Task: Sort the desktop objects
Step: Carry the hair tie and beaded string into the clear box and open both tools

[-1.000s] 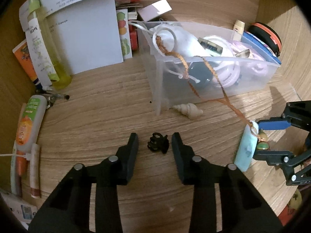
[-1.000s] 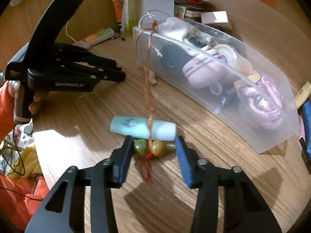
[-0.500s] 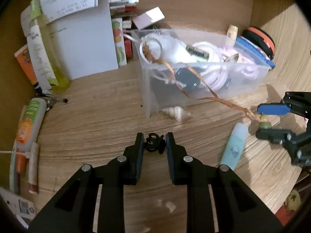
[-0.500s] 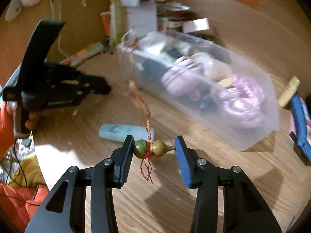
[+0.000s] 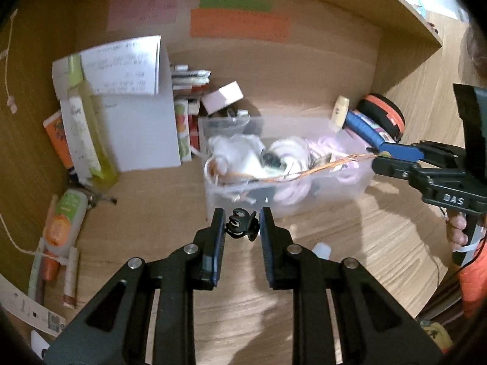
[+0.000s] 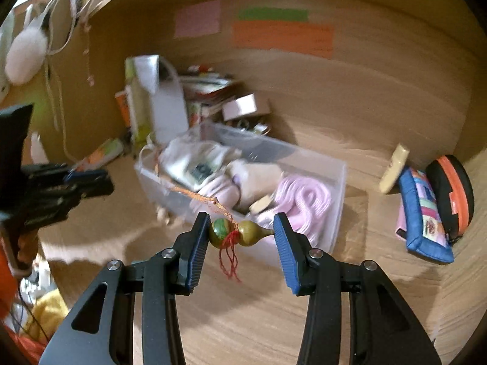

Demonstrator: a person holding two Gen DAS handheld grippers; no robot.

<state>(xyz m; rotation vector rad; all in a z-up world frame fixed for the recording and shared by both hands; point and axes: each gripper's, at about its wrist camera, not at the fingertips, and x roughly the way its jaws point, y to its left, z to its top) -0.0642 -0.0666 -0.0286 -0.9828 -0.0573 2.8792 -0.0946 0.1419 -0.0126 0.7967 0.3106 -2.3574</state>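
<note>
On the desk, clear bin: crammed with white and pink items, an orange cord trailing out.
Left gripper: nearly closed, pinching black hair claw above the wood.
Right gripper: part-open, clamping gourd charm on that cord.

The hair clip, which lay loose on the desk between open jaws a second ago, is now clamped in the left gripper and has been lifted clear of the wood, toward 12 o'clock and the bin. The gourd charm, earlier resting against the blue tube, has been raised off the desk in the right gripper; its cord is now drawn taut toward 10 o'clock across the bin.
</note>
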